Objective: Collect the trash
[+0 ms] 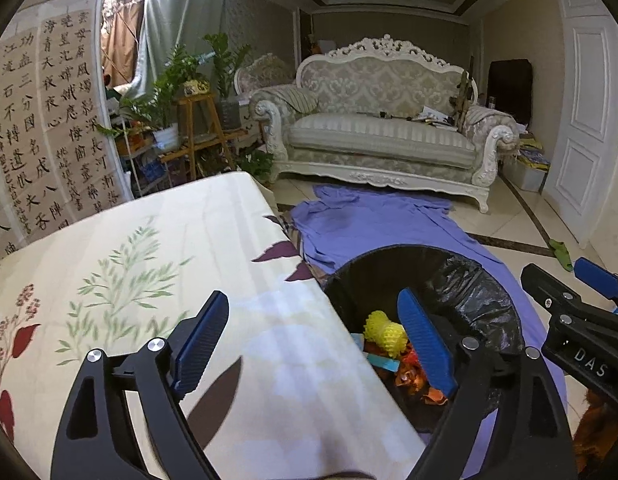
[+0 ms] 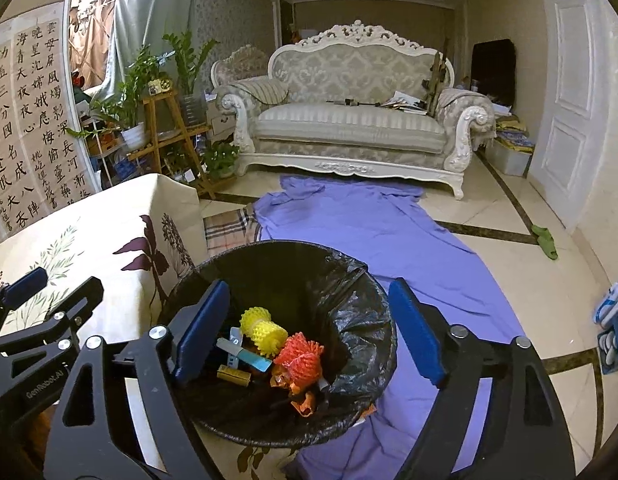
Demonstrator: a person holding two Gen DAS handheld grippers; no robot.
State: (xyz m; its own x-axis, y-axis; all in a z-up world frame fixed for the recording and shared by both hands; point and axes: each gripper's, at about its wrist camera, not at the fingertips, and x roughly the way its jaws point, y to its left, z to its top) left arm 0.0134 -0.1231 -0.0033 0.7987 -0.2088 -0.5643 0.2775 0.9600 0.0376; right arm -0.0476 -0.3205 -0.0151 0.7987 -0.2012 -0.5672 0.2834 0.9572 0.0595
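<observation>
A black-lined trash bin (image 2: 349, 320) stands on the floor beside the table; it also shows in the left wrist view (image 1: 469, 276). Inside lie a yellow foam net (image 2: 265, 330), an orange foam net (image 2: 299, 358), a blue-and-white wrapper (image 2: 249, 354) and a small gold tube (image 2: 233, 375). My right gripper (image 2: 311, 332) is open and empty, hovering above the bin. My left gripper (image 1: 315, 340) is open and empty, straddling the table edge and the bin rim. The right gripper shows in the left wrist view (image 1: 581, 300); the left one shows in the right wrist view (image 2: 41, 304).
The table (image 1: 129, 260) wears a cream floral cloth. A purple sheet (image 2: 369, 224) covers the floor from the bin to a white sofa (image 2: 349, 120). Plant stands (image 2: 169, 120) are at the left, green slippers (image 2: 545, 242) and a white door (image 2: 569, 92) at the right.
</observation>
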